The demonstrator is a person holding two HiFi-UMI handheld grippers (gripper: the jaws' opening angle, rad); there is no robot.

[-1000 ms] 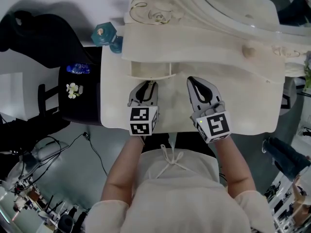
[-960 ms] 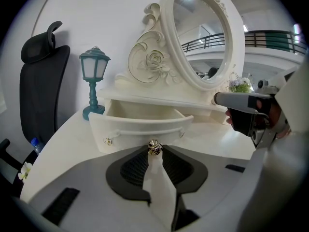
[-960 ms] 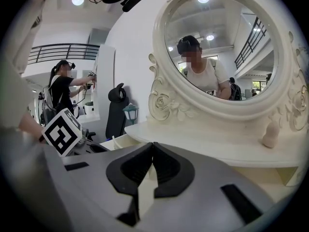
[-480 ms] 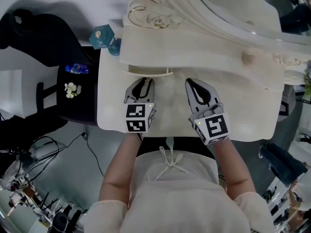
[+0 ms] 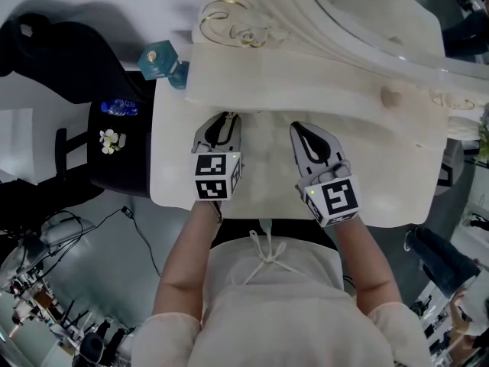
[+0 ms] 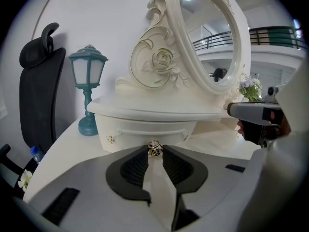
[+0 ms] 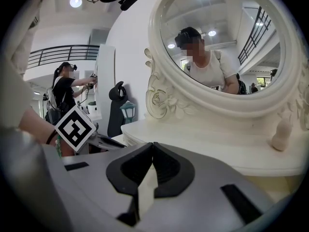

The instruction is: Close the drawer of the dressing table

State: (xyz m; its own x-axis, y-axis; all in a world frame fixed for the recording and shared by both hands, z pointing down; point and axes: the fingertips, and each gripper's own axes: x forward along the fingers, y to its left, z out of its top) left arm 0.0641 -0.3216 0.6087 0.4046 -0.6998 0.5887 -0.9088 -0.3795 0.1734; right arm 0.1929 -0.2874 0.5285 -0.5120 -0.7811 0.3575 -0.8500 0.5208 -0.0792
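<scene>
The drawer (image 6: pixel 145 128) of the white dressing table (image 5: pixel 382 176) sits pushed in, its front flush under the upper shelf. My left gripper (image 5: pixel 225 118) (image 6: pixel 154 151) is shut on the drawer's small gold rose knob (image 6: pixel 154 147), which shows right at the jaw tips in the left gripper view. In the head view the shelf hides the drawer front. My right gripper (image 5: pixel 295 128) (image 7: pixel 152 146) hovers above the tabletop to the right of the left one, shut, with nothing between its jaws.
An oval mirror (image 6: pixel 207 37) (image 7: pixel 219 37) in a carved frame rises behind the shelf. A teal lantern lamp (image 5: pixel 159 60) (image 6: pixel 88 79) stands at the table's back left corner. A black chair (image 5: pixel 69 60) with a water bottle (image 5: pixel 122 108) is left of the table. A small finial (image 5: pixel 391 95) stands on the shelf.
The drawer has slid in from partly open to flush with the shelf. My left gripper moved toward the mirror with the knob in it. The right gripper stayed put.
</scene>
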